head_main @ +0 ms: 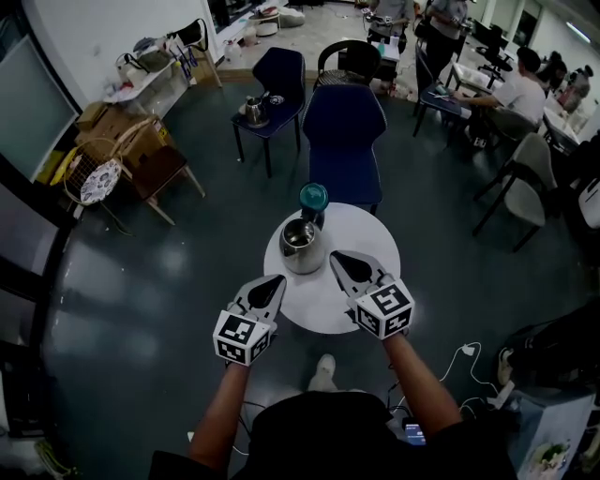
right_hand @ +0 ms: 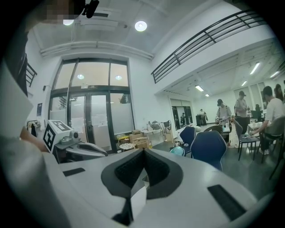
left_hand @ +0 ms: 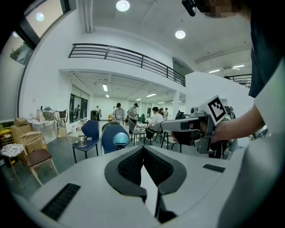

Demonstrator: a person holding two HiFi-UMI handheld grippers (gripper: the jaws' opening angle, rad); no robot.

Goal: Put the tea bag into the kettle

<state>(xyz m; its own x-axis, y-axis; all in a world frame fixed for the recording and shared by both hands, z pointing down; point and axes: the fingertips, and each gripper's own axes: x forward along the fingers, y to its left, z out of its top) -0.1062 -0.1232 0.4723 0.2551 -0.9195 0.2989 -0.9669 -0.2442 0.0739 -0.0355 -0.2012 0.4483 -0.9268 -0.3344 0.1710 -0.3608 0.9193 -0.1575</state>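
Floor: dark, glossy. White wall at the left, with cardboard boxes stacked near it. A blue chair stands just beyond the far edge of the round white counter, and a second blue chair behind it. Upper gallery with black railing. Recessed ceiling lights (lit). Tall glazed doors.

Place: a large open-plan office hall.
Seating: a blue chair stands just behind the round white table; a second blue chair stands further back, to the table's left.
Staff: people work at desks well beyond the table, to its right.
Storage: cardboard boxes are stacked far to the table's left, by the wall.
Building: a mezzanine railing runs overhead, with tall glass doors and round ceiling lights.
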